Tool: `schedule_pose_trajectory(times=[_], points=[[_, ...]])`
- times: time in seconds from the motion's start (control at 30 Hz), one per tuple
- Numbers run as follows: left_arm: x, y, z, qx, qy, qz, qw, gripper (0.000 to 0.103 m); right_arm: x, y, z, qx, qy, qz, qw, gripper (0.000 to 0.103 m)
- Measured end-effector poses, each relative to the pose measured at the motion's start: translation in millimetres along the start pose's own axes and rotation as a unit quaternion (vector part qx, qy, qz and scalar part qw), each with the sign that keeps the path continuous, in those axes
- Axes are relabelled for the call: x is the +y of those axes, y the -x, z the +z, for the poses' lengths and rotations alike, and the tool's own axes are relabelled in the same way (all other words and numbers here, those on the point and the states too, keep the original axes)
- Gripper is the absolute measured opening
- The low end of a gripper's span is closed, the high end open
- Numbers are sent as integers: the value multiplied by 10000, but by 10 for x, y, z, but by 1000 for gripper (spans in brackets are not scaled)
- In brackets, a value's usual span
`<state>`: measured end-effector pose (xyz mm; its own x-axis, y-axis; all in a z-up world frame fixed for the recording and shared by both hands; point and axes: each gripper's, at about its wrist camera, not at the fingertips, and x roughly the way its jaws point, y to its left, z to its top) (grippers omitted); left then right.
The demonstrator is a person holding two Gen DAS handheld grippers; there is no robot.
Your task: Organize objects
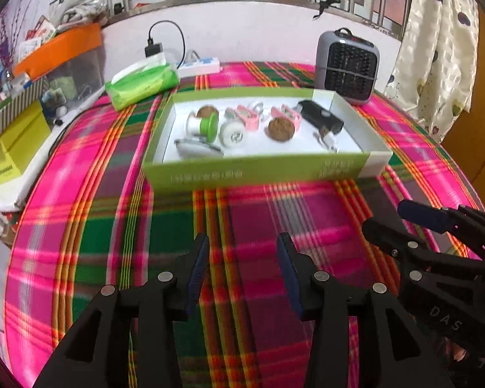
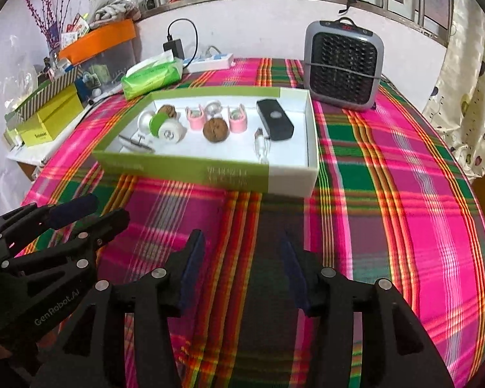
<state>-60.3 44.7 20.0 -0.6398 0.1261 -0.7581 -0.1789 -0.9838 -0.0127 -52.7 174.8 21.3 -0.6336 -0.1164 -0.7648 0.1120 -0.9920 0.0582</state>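
Left wrist view
- Left gripper (image 1: 242,242): held low over the plaid tablecloth (image 1: 242,213); its jaws are spread apart and nothing is held between them.
- Right gripper (image 1: 391,218): seen at the right edge, just beside the left one; its fingers are parted, with nothing between them.
- Green box (image 1: 258,169): set on the cloth ahead of both grippers, well apart from them; the small objects are contained in it.
- Contents: a green-and-white spool (image 1: 203,124), a white roll (image 1: 232,134), two walnuts (image 1: 281,128), two pink clips (image 1: 247,116), a black case (image 1: 321,118).
- Behind the box: a tissue pack (image 1: 144,84) at left, a grey heater (image 1: 347,64) at right.

Right wrist view
- Right gripper (image 2: 242,245): jaws are set wide apart above the cloth; nothing is gripped.
- Left gripper (image 2: 108,208): seen at the lower left, near the box's corner, fingers parted and empty.
- Green box (image 2: 184,169): placed ahead and slightly left, the same objects laid inside, the black case (image 2: 274,119) towards its right end, a white cable (image 2: 262,147) beside it.
- Grey heater (image 2: 342,64): stood just behind the box's right corner.
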Motion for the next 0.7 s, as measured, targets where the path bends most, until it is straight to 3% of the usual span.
schedule_pose_trajectory(times=[0.7], points=[[-36,113,-300,-39,227,359,9991,43,103,93,-360,3,104,-348,9993,63]])
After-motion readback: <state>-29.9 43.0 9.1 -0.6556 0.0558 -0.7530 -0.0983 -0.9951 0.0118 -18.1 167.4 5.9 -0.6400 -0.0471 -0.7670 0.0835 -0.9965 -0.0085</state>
